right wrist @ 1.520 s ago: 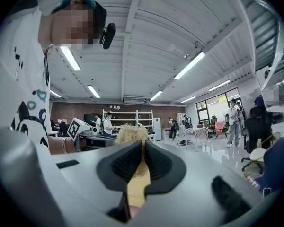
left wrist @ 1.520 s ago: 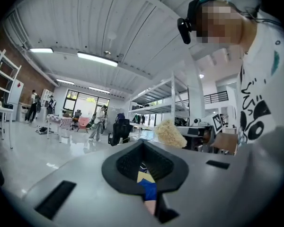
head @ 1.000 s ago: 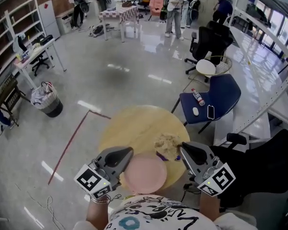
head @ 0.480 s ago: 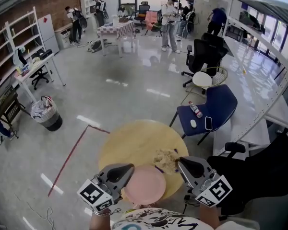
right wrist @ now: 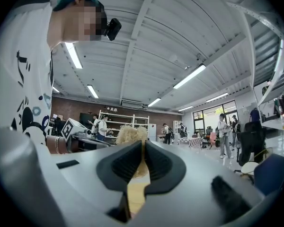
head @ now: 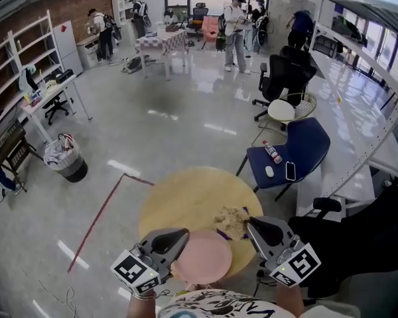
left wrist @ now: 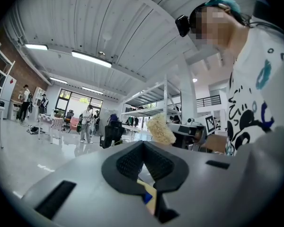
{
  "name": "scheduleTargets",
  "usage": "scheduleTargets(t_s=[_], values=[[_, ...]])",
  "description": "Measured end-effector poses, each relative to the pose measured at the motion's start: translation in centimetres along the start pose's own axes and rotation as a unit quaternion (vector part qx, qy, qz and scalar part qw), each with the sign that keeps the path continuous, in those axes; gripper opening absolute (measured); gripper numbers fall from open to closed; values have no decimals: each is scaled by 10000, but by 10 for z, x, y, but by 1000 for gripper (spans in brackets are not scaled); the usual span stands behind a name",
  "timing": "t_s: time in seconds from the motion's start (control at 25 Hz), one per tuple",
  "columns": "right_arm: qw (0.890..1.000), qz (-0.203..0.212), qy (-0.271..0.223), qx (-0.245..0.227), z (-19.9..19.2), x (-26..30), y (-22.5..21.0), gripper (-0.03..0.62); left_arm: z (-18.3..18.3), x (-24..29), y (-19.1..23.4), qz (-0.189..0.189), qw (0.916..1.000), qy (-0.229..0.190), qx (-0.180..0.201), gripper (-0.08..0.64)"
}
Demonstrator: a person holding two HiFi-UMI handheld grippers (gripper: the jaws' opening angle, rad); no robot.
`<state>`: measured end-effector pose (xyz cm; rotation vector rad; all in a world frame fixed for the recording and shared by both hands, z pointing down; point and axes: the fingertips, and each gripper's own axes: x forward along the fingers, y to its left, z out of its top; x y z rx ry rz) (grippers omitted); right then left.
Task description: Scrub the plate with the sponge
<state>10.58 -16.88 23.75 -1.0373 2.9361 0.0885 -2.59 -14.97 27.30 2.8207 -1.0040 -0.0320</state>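
Round wooden table point(head: 179, 197) with plate point(head: 202, 257), sponge point(head: 231, 220)

A big open lab or workshop hall: beyond the jaws lie a polished floor point(head: 166, 111), office chairs point(head: 282, 71), metal racks point(head: 365, 38), a brick wall point(head: 66, 2) and people point(head: 233, 18) at tables point(head: 162, 42).

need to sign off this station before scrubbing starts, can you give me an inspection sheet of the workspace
surface: round wooden table
job's things: pink plate at the near edge; sponge beyond its right rim
clutter: small blue item by the sponge
grippers: left gripper at the plate's left rim, tongs shut, empty; right gripper at the sponge's right edge, tongs nearly together, grip unclear
cables: nothing seen on the table
surroundings: blue chair, bin, people far off
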Motion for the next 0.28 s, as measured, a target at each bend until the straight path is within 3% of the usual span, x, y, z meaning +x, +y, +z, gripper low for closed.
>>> scheduleTargets(t_s=[0.28], values=[[10000, -1, -17, -20, -4, 1, -1, 40, -7, 0, 3, 37, 10000, 28, -8, 15]])
